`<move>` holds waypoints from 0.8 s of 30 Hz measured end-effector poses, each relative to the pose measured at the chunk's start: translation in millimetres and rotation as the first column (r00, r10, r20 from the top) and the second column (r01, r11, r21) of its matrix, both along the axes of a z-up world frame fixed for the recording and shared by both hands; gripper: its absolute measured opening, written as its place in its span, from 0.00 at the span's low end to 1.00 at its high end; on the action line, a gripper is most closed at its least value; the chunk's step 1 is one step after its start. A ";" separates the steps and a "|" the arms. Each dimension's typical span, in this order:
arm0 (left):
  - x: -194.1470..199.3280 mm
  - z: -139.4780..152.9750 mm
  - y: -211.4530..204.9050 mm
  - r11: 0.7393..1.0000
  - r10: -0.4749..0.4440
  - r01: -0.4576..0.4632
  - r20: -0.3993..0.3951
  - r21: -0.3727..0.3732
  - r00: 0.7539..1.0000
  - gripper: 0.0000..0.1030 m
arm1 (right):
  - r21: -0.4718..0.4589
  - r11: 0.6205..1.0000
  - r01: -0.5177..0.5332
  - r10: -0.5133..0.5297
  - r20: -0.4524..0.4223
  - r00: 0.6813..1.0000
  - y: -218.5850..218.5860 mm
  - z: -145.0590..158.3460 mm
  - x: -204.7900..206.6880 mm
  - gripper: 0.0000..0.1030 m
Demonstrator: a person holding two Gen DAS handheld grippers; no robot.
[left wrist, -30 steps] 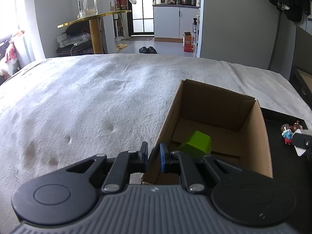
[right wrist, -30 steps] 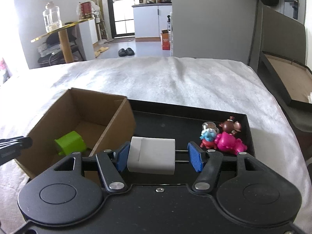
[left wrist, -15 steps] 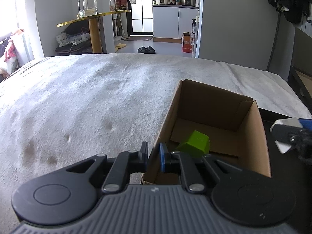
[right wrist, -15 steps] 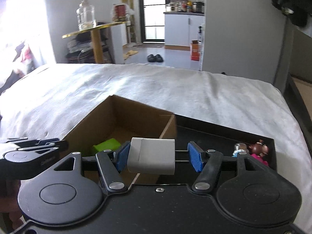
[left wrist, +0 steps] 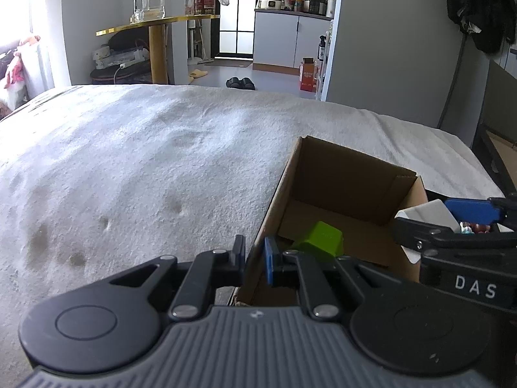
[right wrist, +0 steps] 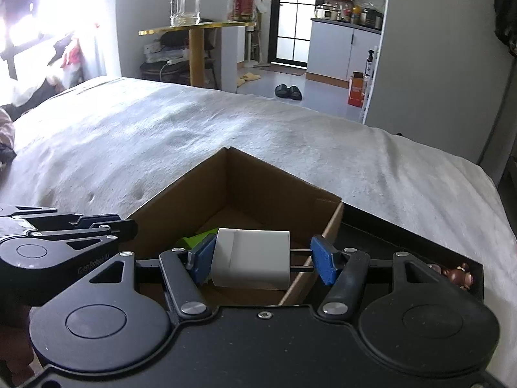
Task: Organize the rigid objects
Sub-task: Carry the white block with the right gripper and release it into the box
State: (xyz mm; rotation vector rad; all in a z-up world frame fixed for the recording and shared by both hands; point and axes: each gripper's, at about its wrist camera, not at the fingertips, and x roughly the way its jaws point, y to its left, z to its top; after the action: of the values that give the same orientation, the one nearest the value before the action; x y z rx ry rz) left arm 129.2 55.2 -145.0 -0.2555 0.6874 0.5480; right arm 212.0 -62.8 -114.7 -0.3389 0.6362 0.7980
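Observation:
An open cardboard box sits on the white blanket with a green block inside. My left gripper is shut on the box's near left wall. A white plug adapter is held by my right gripper: the body lies against the left pad and the prongs reach the right pad. It hangs over the box's right wall, above the inside. Small toy figures lie in the black tray to the right.
The white blanket covers the bed around the box. A flat black-framed box lies off the bed's right side. Beyond the bed stand a gold side table with a glass jar, and a kitchen doorway.
My right gripper has carried the white adapter leftward from above the black tray to above the cardboard box, rolling as it went. The left gripper kept its hold on the box wall.

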 end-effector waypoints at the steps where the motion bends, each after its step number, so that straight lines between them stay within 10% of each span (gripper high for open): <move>1: -0.7 -0.5 0.0 1.000 0.002 -0.002 0.002 0.000 1.000 0.11 | -0.004 1.000 -0.004 0.004 0.005 1.000 1.4 -0.2 -0.3 0.60; 24: 1.6 -1.6 -1.1 1.000 0.002 -0.002 -0.007 0.007 1.000 0.11 | -0.019 0.999 0.036 -0.035 0.051 0.998 -16.9 1.1 -5.8 0.73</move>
State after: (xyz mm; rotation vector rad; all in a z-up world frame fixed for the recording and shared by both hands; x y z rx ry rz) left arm 130.8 54.1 -146.6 -0.2478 0.6925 0.5531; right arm 206.2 -79.7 -113.6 -0.3640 0.6015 0.7475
